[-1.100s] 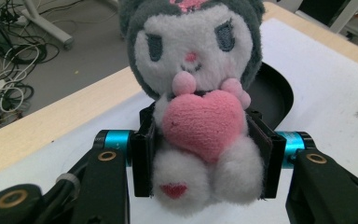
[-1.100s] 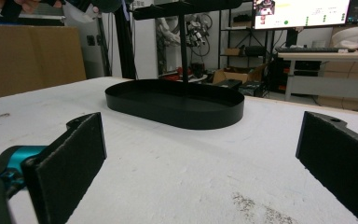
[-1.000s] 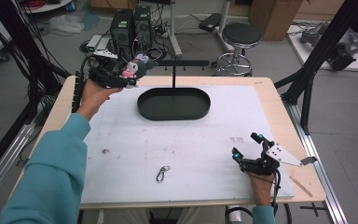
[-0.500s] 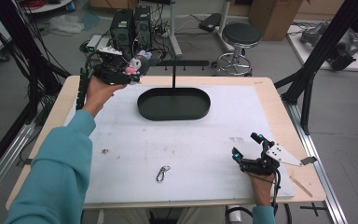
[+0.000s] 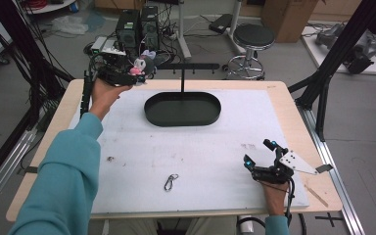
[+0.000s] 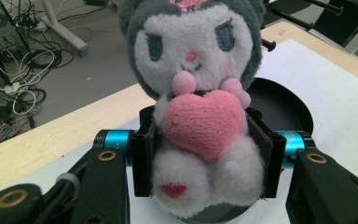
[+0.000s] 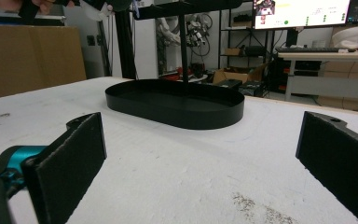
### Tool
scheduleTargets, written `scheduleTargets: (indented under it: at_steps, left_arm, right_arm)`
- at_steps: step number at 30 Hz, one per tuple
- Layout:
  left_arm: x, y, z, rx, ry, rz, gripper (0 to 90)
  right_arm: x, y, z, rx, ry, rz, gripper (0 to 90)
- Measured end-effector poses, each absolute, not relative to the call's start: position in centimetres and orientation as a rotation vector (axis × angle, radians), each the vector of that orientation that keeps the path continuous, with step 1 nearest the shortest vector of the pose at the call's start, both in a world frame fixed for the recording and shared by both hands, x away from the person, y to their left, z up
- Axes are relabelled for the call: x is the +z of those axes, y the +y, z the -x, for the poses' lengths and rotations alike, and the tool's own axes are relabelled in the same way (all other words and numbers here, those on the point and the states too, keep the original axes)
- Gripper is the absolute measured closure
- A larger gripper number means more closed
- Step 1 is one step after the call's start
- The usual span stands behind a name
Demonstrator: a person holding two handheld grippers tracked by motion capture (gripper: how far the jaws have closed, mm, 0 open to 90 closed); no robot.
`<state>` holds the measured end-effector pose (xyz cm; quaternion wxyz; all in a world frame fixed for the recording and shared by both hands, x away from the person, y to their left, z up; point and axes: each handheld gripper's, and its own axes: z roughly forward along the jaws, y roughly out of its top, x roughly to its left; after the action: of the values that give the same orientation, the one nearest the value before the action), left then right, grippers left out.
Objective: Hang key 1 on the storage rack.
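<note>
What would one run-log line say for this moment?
left gripper: shut on plush toy, raised near black tray | right gripper: open, on table

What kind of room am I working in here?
Probably a lab or workshop: desktop computers and loose cables on the floor, a black frame around the table, and a desk with a monitor behind.

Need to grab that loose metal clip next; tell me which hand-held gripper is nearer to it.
Right. The right hand-held gripper rests on the mat beside the clip, while the left hand-held gripper is raised past the table's far edge, holding a plush toy.
</note>
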<state>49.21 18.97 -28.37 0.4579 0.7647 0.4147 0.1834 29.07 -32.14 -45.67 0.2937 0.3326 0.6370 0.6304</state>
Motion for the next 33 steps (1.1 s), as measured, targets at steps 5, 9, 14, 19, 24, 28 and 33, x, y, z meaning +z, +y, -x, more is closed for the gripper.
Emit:
scheduleTargets:
  at_steps: [5,9,14,19,24,28,33]
  left_arm:
    - [-28.5,18.9,-49.2,0.459,1.04,-1.889,52.4]
    - [-28.7,18.7,-49.3,0.461,1.062,-1.893,52.5]
    - [-29.4,19.1,-49.1,0.447,1.073,-1.898,52.4]
    - [-30.2,19.9,-48.5,0.436,1.075,-1.894,52.4]
    - [-30.7,20.5,-48.2,0.426,1.073,-1.913,52.4]
    - [-31.0,20.7,-47.9,0.42,1.077,-1.927,52.3]
    - [-31.5,21.1,-47.2,0.406,1.05,-1.932,52.3]
  right_arm:
    - [-45.7,-32.1,-29.1,1.679,1.696,-0.884,0.7]
    - [-45.7,-32.1,-29.0,1.683,1.698,-0.893,0.7]
    - [-45.7,-32.1,-29.0,1.684,1.7,-0.891,0.7]
    - [-45.7,-32.1,-29.0,1.682,1.701,-0.891,0.7]
    - [-45.7,-32.1,-29.0,1.684,1.699,-0.891,0.7]
    - [-45.7,-32.0,-29.0,1.683,1.701,-0.893,0.7]
    - [-45.7,-32.0,-29.0,1.683,1.702,-0.894,0.7]
